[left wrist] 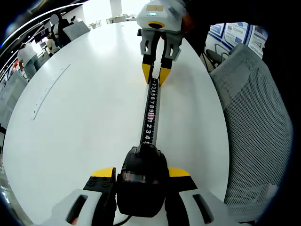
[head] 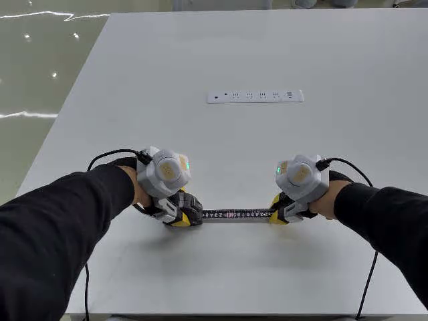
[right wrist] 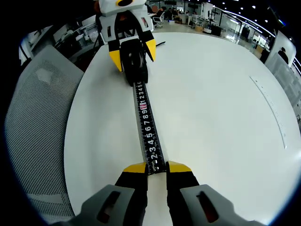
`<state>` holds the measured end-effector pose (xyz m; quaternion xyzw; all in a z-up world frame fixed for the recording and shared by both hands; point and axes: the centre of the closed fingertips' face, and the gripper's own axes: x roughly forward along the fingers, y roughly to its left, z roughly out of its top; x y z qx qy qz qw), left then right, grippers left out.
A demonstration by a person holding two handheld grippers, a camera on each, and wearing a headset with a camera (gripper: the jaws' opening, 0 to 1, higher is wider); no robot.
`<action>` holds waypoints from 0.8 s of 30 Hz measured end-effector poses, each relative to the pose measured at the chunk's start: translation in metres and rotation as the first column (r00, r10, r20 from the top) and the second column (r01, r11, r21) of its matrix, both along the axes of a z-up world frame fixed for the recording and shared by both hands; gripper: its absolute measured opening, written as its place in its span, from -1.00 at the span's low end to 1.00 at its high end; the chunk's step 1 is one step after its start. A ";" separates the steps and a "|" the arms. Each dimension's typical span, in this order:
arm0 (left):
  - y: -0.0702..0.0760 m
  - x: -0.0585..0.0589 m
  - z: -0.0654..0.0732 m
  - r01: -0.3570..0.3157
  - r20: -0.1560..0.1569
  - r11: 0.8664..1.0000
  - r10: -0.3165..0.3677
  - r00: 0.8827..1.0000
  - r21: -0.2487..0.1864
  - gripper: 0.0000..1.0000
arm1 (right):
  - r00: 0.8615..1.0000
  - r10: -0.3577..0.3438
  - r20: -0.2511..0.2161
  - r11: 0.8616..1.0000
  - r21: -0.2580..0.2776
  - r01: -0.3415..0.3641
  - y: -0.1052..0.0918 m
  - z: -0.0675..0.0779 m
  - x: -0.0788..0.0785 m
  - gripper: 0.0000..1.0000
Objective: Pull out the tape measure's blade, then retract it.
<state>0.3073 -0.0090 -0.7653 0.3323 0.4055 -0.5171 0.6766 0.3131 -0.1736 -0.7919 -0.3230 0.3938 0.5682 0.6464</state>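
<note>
The blade (right wrist: 146,117) is being held drawn out over the counter (head: 200,53), tip pinched by the right gripper's (right wrist: 156,168) fingers (right wrist: 136,168), case (left wrist: 142,183) by the left gripper's (left wrist: 141,172), so guided retraction is being awaited.

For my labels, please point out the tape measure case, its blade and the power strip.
tape measure case (left wrist: 142,181), left gripper view, black body.
blade (right wrist: 146,125), right gripper view, printed scale at mid-length.
power strip (head: 255,96), head view, middle of its face.
</note>
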 end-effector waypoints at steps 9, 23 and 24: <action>0.001 -0.001 0.000 0.002 -0.001 1.000 -0.002 1.000 0.000 -0.28 | 1.000 -0.005 -0.002 1.000 -0.002 0.005 -0.003 0.000 0.000 -0.81; 0.000 -0.001 0.000 -0.002 -0.003 1.000 0.001 1.000 -0.002 -0.28 | 1.000 -0.010 -0.007 1.000 -0.006 0.010 -0.012 0.000 0.000 -0.81; 0.000 -0.001 0.000 -0.002 -0.002 1.000 0.002 1.000 -0.003 -0.28 | 1.000 -0.010 -0.006 1.000 -0.006 0.010 -0.012 0.000 0.000 -0.81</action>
